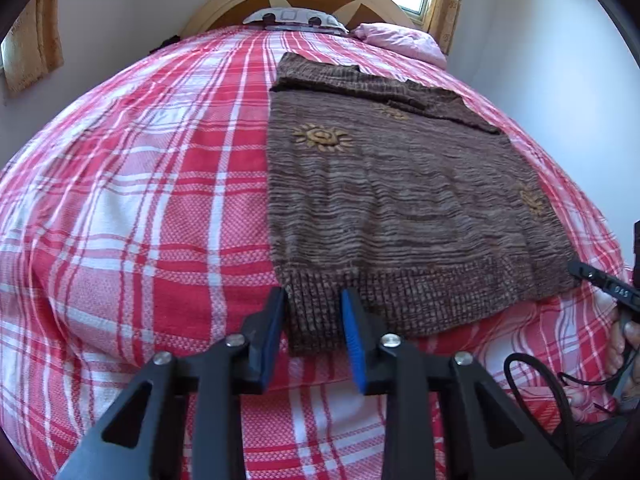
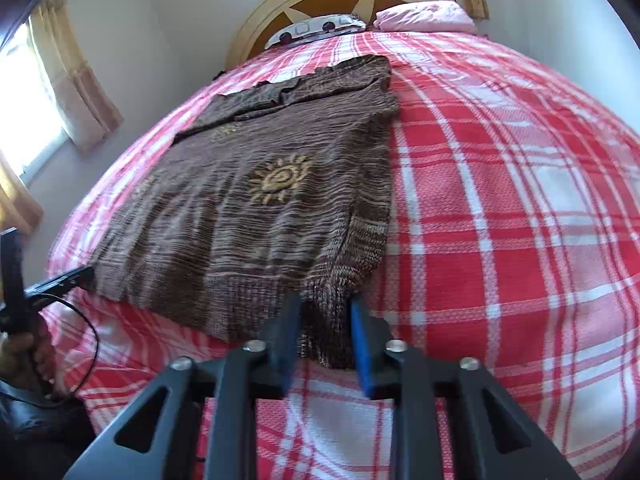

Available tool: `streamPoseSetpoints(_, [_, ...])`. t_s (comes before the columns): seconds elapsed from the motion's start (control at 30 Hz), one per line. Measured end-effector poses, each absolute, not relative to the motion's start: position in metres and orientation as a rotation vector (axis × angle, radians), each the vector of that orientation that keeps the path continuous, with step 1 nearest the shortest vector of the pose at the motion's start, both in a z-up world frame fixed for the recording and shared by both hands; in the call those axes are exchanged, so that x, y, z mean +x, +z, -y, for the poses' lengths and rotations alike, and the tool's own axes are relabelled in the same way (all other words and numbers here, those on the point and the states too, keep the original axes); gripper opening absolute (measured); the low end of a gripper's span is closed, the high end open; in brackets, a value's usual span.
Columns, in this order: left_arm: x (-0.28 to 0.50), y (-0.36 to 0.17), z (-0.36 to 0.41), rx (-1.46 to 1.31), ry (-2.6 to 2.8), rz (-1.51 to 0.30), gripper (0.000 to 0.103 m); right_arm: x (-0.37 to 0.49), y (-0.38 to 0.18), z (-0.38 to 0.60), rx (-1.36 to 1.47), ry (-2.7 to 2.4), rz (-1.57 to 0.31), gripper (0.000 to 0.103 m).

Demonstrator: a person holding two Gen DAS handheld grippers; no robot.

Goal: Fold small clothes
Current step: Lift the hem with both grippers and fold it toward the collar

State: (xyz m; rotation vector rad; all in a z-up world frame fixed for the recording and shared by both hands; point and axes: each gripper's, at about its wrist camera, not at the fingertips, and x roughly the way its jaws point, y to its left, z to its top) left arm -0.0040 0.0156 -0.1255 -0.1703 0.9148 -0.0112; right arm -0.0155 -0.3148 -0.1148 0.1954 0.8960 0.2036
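Between the left gripper's (image 1: 314,300) blue pads sits the near-left hem corner of the brown sweater (image 1: 384,184), pinched; the right gripper (image 2: 326,306) clamps the near-right corner. Beyond both, the sweater lies flat on the plaid bedspread (image 1: 140,200).

The only writing to be made out is on the right gripper (image 1: 600,284), where it pokes in at the right edge of the left wrist view: small pale characters on its black finger, seen at a slant. They look like "0AS" or "OAS", though I cannot settle which, nor whether more follows. The brown knitted sweater (image 1: 400,208) on the bed carries stitched yellow sun shapes, but those are ornaments, not letters. Nothing legible stands on the patterned pillow (image 2: 316,28) at the headboard.
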Motion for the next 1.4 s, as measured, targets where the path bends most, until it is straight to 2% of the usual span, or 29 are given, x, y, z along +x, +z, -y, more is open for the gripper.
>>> streamPoseSetpoints(0.1, [-0.004,-0.128,-0.016,-0.184,-0.016,-0.907,0.037,-0.015,-0.117,0.322,0.25,0.219,-0.896,0.023])
streamPoseSetpoints(0.17, [-0.004,-0.128,-0.016,-0.19,-0.036,-0.904,0.037,-0.014,-0.118,0.325,0.283,0.228,-0.896,0.022])
streamPoseSetpoints(0.2, [-0.004,-0.128,-0.016,-0.18,-0.045,-0.902,0.031,-0.014,-0.118,0.327,0.295,0.231,-0.894,0.015])
streamPoseSetpoints(0.23, [-0.004,-0.126,-0.017,-0.182,-0.063,-0.896,0.007,-0.014,-0.118,0.33,0.327,0.251,-0.89,0.009])
streamPoseSetpoints(0.6, [-0.008,-0.082,-0.049,-0.36,-0.16,-0.722,0.007,-0.027,-0.079,0.344,0.43,0.333,-0.704,0.006])
streamPoseSetpoints(0.87, [0.021,-0.062,-0.067,-0.474,-0.21,-0.674,0.007,-0.013,-0.057,0.352,0.502,0.366,-0.645,0.006])
streamPoseSetpoints(1.1, [0.065,-0.044,-0.071,-0.472,-0.235,-0.631,0.007,0.035,-0.03,0.359,0.502,0.334,-0.592,0.006])
streamPoseSetpoints(1.4, [0.13,-0.045,-0.086,-0.485,-0.189,-0.635,0.007,0.1,-0.003,0.357,0.455,0.318,-0.568,0.006])
